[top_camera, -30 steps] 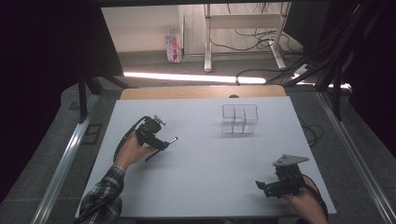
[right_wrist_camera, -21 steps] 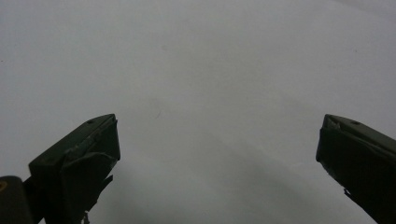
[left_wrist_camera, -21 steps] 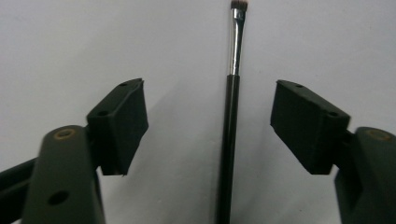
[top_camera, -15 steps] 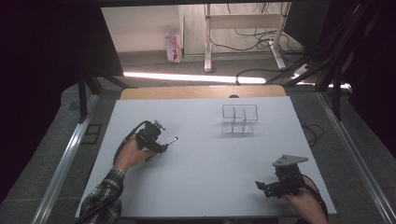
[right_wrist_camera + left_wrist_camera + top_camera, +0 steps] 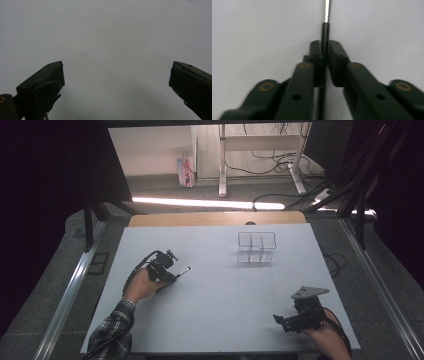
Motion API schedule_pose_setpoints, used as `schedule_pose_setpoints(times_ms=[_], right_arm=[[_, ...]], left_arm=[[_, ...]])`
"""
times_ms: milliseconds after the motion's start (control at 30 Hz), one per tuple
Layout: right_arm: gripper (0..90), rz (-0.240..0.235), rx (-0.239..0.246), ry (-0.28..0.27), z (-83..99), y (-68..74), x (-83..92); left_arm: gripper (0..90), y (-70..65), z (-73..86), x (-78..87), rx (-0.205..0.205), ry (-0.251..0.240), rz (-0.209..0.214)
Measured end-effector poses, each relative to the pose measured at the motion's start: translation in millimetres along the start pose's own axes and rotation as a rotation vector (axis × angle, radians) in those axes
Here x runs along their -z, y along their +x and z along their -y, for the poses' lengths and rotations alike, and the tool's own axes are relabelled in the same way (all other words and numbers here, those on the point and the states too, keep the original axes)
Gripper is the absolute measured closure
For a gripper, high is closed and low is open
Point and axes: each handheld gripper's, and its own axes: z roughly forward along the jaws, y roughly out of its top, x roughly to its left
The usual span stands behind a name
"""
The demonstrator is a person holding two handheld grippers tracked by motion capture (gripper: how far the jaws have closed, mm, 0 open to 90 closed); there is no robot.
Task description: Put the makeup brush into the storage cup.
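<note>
Black pen point(image 5: 324, 35) with a silver tip sits clamped in our left tool point(image 5: 172, 276), whose jaws have just been closing on it, low over the white tabletop point(image 5: 220, 295). Right tool point(image 5: 281, 320) rests near the front edge, jaws spread wide, gripping nothing.

a white worktop point(image 5: 225, 310) is edged by grey floor point(image 5: 55, 285). a light strip point(image 5: 200, 203) is seen beyond it, with cables point(image 5: 280, 160) and desk legs point(image 5: 222, 165) behind.
</note>
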Motion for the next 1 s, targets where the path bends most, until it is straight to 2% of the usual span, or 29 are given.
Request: schedule_pose_setpoints(times_ms=[67,200,367,600,733,1000], right_arm=[[0.0,0.000,-0.001,0.000,0.0,0.0,0.0],[0.2,-0.004,0.000,0.003,0.0,0.3,-0.2],[0.2,-0.004,-0.001,0.004,-0.2,0.5,-0.4],[0.0,-0.010,-0.005,-0.010,-0.3,-0.8,0.2],[0.0,-0.022,-0.035,-0.051,-1.3,-2.6,3.9],[0.0,-0.019,-0.036,-0.053,-1.1,-3.1,3.9]], left_arm=[[84.1,0.5,0.2,0.1,0.013,-0.001,0.005],[84.1,-1.2,1.7,0.1,0.016,-0.014,-0.006],[84.1,-0.5,4.9,0.8,0.025,-0.039,0.001],[84.1,-3.8,8.9,6.6,0.012,-0.103,0.010],[84.1,-8.5,11.8,11.0,-0.001,-0.144,0.013],[84.1,-14.0,17.0,13.2,-0.020,-0.171,0.003]])
